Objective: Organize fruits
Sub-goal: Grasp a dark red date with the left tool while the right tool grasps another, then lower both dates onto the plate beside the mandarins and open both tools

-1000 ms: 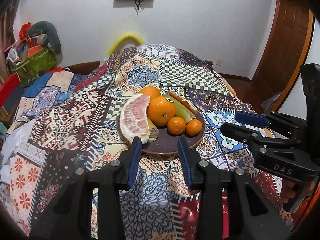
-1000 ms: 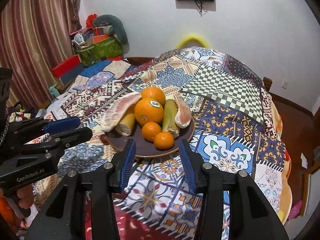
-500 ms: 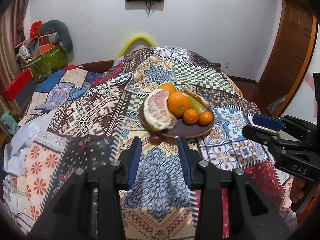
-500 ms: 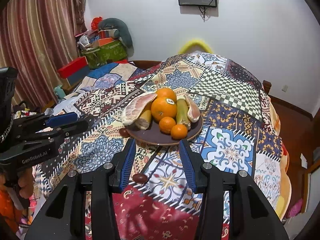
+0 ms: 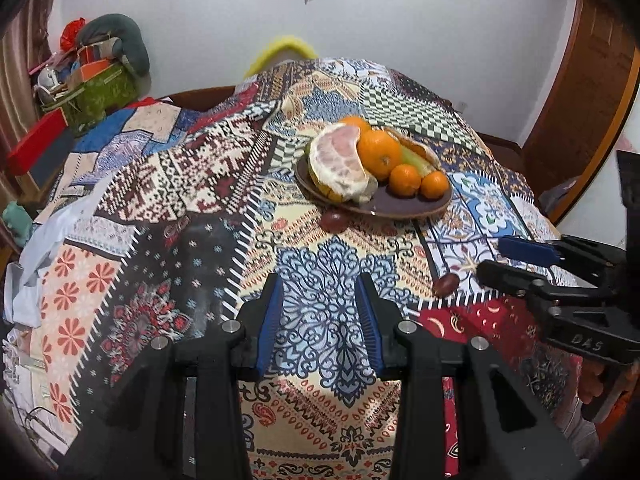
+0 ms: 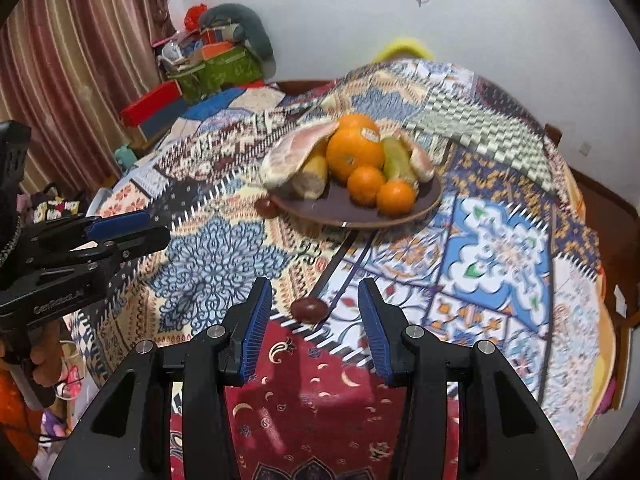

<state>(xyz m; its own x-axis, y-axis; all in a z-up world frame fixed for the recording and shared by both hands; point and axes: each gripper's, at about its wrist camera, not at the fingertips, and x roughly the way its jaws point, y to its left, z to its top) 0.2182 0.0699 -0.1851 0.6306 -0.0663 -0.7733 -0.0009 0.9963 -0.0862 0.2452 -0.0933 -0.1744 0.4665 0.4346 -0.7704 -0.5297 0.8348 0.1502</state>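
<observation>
A dark brown plate [image 5: 400,208] [image 6: 344,208] on the patchwork cloth holds a peeled pomelo half [image 5: 340,162] [image 6: 294,148], oranges [image 5: 378,152] [image 6: 354,154], small mandarins [image 5: 405,179] [image 6: 394,198] and a green piece. A small dark red fruit [image 5: 334,221] [image 6: 266,206] lies by the plate's near rim. Another [image 5: 446,283] [image 6: 308,308] lies on the cloth nearer to me, just ahead of my right gripper [image 6: 316,334]. My left gripper [image 5: 320,324] is open and empty, well short of the plate. The right gripper is open and empty too.
The table is draped in a patchwork cloth [image 5: 180,208]. A green box with clutter [image 5: 96,88] and a red box [image 5: 36,144] stand at the far left. A curtain [image 6: 60,60] hangs on the left and a wooden door [image 5: 580,80] is on the right.
Both grippers have drawn back from the plate, which now looks smaller and farther. The two small dark red fruits have come into view on the cloth. Both grippers stay open.
</observation>
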